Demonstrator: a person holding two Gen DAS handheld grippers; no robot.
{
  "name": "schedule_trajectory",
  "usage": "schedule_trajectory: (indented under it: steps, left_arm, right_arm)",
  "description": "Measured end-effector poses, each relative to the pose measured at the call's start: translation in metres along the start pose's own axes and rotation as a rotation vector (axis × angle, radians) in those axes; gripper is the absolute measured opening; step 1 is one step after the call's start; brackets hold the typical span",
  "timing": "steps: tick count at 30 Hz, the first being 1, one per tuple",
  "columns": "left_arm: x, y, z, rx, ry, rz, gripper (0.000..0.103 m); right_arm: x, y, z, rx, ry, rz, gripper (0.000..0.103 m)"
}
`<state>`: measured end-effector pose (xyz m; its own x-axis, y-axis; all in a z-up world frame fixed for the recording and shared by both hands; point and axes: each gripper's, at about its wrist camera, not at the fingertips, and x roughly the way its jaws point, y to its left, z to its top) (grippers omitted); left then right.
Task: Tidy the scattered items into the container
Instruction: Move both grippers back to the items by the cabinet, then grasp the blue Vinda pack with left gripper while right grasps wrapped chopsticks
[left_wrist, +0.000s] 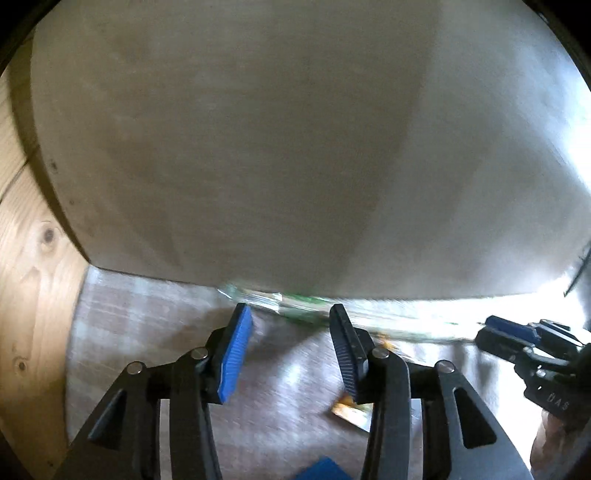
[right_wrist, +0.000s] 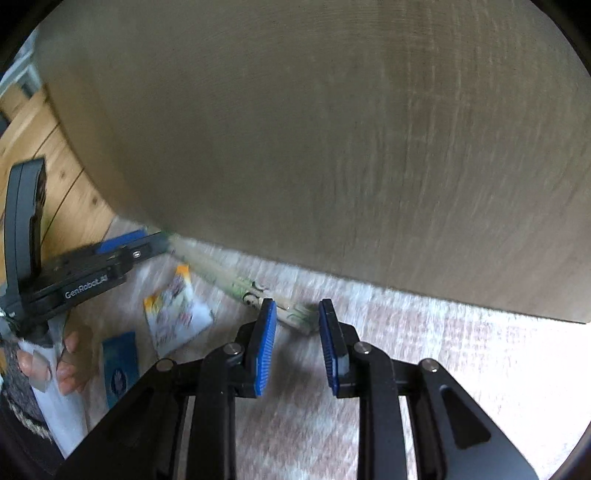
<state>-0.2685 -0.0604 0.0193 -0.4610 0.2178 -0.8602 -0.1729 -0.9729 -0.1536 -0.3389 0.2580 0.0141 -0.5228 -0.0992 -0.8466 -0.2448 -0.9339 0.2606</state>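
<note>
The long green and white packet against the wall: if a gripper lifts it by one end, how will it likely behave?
The long packet looks thin and narrow, so it is probably light. Lifted by one end, it may droop or swing, unless its contents are stiff; the blur hides this. Its wrapper seems glossy, so the pads may slip.
</note>
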Motion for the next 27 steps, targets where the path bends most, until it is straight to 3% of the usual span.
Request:
schedule_trajectory:
  steps: [4, 9, 10, 16, 23, 27]
  left_arm:
    - [-0.013, -0.009, -0.012, 0.030, 0.040, 0.012, 0.039]
    - [-0.048, 0.006, -0.023, -0.079, 0.024, 0.078, 0.038]
    - [-0.054, 0.009, -0.027, -0.108, 0.029, 0.079, 0.041]
    - [-0.075, 0.014, -0.070, -0.268, 0.111, 0.150, 0.045]
    - [-0.081, 0.000, -0.110, -0.301, 0.149, 0.210, 0.045]
    - [-0.082, -0.007, -0.118, -0.323, 0.137, 0.182, 0.048]
  right_arm:
    - [-0.009, 0.001, -0.010, -0.043, 0.096, 0.085, 0.024]
    - [-0.029, 0.014, 0.005, -0.146, 0.022, 0.029, 0.029]
    - [-0.028, 0.011, 0.007, -0.166, 0.021, 0.023, 0.029]
    - [-0.003, 0.039, 0.016, -0.309, 0.033, 0.015, 0.029]
    - [0.022, 0.057, 0.024, -0.388, 0.075, -0.003, 0.035]
    - [0.027, 0.060, 0.023, -0.425, 0.091, -0.004, 0.037]
